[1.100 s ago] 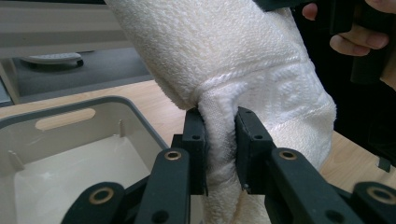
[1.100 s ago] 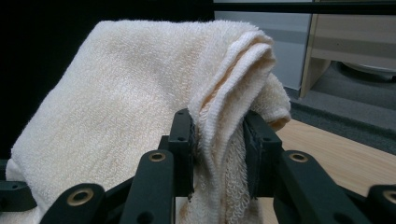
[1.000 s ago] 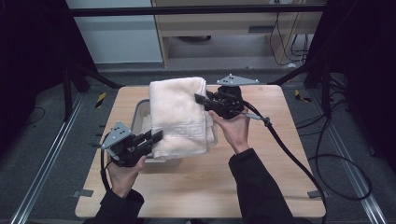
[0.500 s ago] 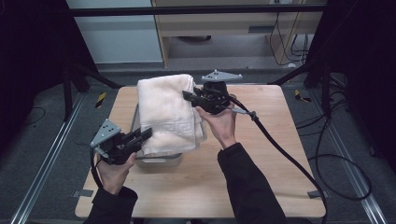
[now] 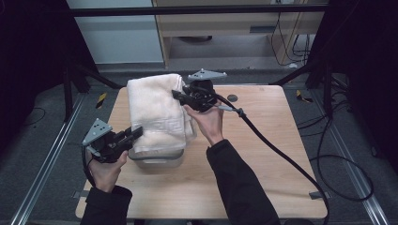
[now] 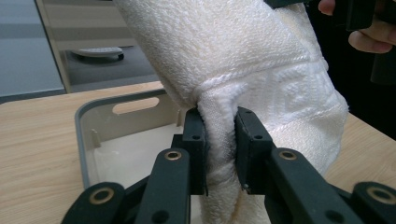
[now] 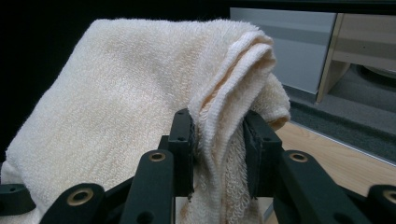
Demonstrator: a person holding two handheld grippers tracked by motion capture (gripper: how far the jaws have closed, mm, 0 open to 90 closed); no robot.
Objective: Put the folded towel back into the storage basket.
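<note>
Cream towel (image 5: 157, 110) held up over the grey tub (image 5: 157, 157), which sits on the left half of the wooden surface (image 5: 263, 154). Left gripper (image 5: 136, 133) clenched on a bunched fold at the towel's near left edge; pads press the cloth from both sides in the left gripper view (image 6: 219, 144). Right gripper (image 5: 178, 95) clenched on the far right edge, folded hem pinched between its pads (image 7: 219, 140). Towel drapes between the two, lower end hanging into the tub.
</note>
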